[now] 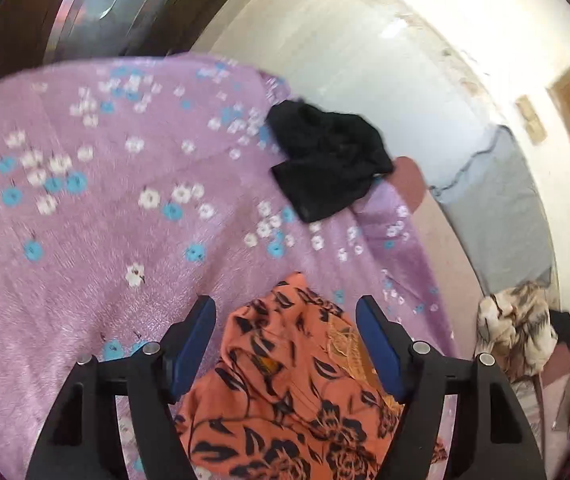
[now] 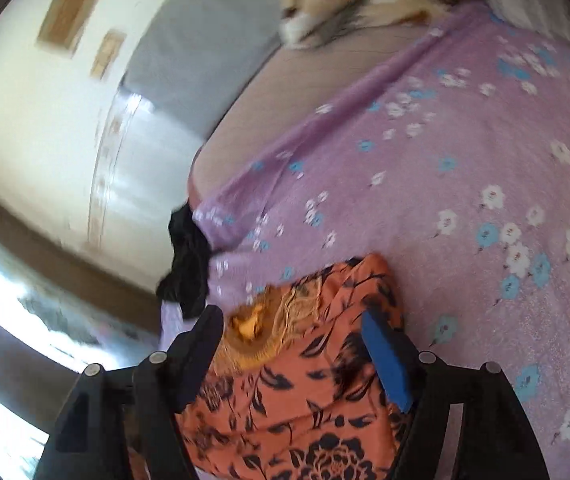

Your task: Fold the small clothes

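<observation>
Both my wrist cameras look forward along my jaws, close down over the bed's purple sheet (image 1: pixel 85 220). Each view shares the orange garment (image 1: pixel 285 380) between my jaws and the black cloth (image 2: pixel 185 264) ahead.

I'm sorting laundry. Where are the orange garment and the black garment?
orange garment (image 1: pixel 285 380), left wrist view, middle of the printed cloth.
black garment (image 1: pixel 329 160), left wrist view, centre of the crumpled heap.

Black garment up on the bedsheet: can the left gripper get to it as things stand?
Probably yes. The left gripper is open, with only the orange floral garment lying between its fingers. The black garment lies farther ahead and a little right on the purple bedsheet, nothing on top or between.
</observation>
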Action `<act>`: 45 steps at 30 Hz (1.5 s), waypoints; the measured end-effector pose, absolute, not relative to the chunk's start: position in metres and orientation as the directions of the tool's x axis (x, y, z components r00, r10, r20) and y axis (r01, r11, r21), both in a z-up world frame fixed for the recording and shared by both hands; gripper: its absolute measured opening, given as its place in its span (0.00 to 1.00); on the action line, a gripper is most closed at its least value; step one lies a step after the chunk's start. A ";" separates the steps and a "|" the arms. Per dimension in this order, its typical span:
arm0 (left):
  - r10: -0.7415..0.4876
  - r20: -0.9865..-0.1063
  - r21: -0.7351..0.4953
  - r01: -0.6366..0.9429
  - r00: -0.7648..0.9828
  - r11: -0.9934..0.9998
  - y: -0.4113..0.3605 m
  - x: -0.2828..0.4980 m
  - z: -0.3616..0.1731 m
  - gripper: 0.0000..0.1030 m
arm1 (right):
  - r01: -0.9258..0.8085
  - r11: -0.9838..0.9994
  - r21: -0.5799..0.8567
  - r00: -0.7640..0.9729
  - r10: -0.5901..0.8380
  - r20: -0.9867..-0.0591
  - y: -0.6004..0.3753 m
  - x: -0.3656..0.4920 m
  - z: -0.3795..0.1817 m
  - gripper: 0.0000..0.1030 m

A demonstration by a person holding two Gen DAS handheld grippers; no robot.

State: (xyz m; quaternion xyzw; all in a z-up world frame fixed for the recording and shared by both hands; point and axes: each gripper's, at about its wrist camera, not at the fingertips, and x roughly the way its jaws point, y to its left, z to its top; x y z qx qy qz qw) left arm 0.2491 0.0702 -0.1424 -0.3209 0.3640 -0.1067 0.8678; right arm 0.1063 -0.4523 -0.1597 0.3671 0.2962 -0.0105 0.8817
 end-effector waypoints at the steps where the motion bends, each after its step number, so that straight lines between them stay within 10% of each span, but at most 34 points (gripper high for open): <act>1: -0.401 -0.599 -0.575 -0.023 0.693 0.818 0.061 0.240 -0.137 0.76 | 0.194 0.776 0.600 0.802 0.228 -0.553 -0.427 0.112 -0.156 0.71; 14: -0.453 -0.823 -0.362 0.298 0.342 0.883 -0.038 0.198 -0.204 0.75 | -0.040 0.931 0.363 0.458 0.340 -0.821 -0.235 0.192 -0.228 0.54; 23: -0.571 -0.769 -0.518 0.241 0.288 0.820 -0.024 0.236 -0.209 0.75 | 0.240 0.879 0.412 0.693 0.142 -0.706 -0.303 0.332 -0.198 0.54; 31: -0.611 -0.726 -0.581 0.192 0.316 0.791 -0.005 0.242 -0.203 0.75 | 0.202 0.886 0.418 0.715 0.159 -0.681 -0.345 0.262 -0.166 0.54; 45: -0.422 -0.827 -0.346 0.254 0.371 0.903 -0.032 0.235 -0.209 0.76 | 0.480 0.775 0.412 0.626 0.026 -0.779 -0.443 0.233 -0.239 0.55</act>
